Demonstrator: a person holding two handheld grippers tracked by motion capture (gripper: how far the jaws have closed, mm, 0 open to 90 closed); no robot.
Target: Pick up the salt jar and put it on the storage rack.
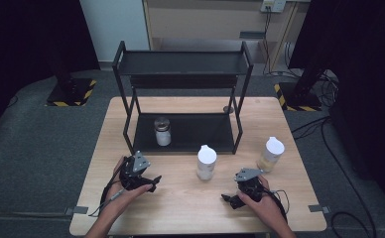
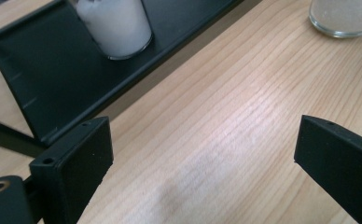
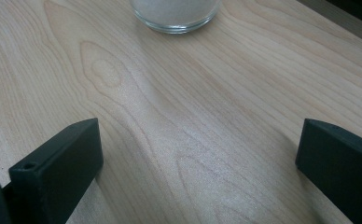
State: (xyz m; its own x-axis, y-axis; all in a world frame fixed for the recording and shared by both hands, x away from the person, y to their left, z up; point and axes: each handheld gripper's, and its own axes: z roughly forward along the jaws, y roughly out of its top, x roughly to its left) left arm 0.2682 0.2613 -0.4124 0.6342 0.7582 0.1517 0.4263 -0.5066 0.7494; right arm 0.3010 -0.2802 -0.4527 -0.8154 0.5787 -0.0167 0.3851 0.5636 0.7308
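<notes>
A clear jar with a dark lid (image 1: 162, 131), filled with white grains, stands on the lower shelf of a black rack (image 1: 183, 132). Its base (image 2: 116, 25) lies ahead of my left gripper (image 2: 202, 154), whose jaws stand wide apart over bare wood. A white-capped jar (image 1: 206, 162) stands on the table in front of the rack; its glass bottom (image 3: 175, 14) lies ahead of my right gripper (image 3: 198, 163), also open with nothing between its jaws. A second white-capped jar (image 1: 271, 154) with yellowish contents stands at the right. In the high view the left gripper (image 1: 151, 182) and right gripper (image 1: 228, 199) rest low near the front edge.
The rack's upper shelf (image 1: 180, 63) overhangs the lower one on thin black posts. The wooden table (image 1: 180, 208) has bare wood between the two hands. Cables and stand bases lie on the floor beyond the table.
</notes>
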